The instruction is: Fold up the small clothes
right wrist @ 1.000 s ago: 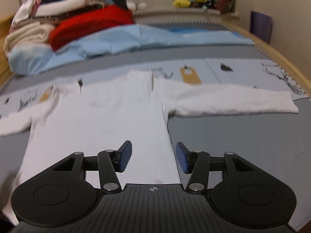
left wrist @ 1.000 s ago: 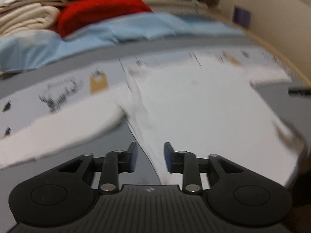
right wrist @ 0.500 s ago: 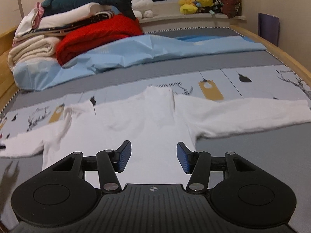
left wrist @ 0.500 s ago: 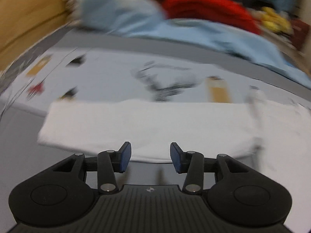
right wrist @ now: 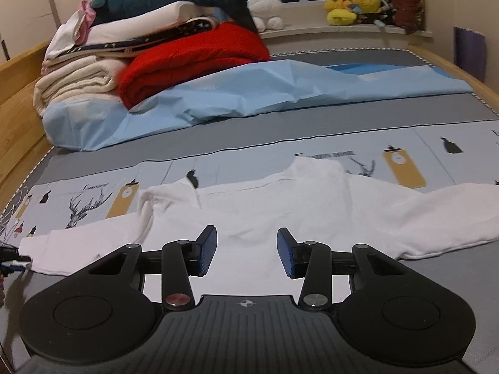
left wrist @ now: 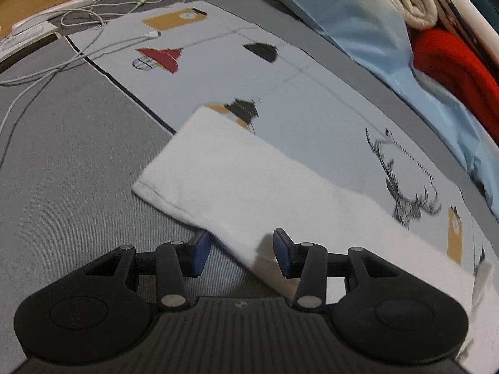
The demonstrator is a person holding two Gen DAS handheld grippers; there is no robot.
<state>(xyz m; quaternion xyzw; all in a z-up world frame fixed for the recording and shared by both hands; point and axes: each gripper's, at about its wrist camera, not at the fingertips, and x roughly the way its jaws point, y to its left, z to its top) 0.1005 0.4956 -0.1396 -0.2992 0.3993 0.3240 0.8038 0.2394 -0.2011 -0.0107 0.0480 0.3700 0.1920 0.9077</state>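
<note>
White long-sleeved top (right wrist: 274,205) lies spread flat on the grey bed cover (right wrist: 405,118), sleeves out to both sides. Left gripper (left wrist: 238,251) hangs over the near edge of one sleeve (left wrist: 237,187), fingers apart, sleeve edge between them, unclamped. Right gripper (right wrist: 246,249) hovers over the top's body, jaws closing with nothing between the pads.

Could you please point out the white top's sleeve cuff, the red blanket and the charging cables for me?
sleeve cuff (left wrist: 156,187): left wrist view, on its hemmed end.
red blanket (right wrist: 199,53): right wrist view, on its folded top.
charging cables (left wrist: 81,18): left wrist view, on the looped white cord.
</note>
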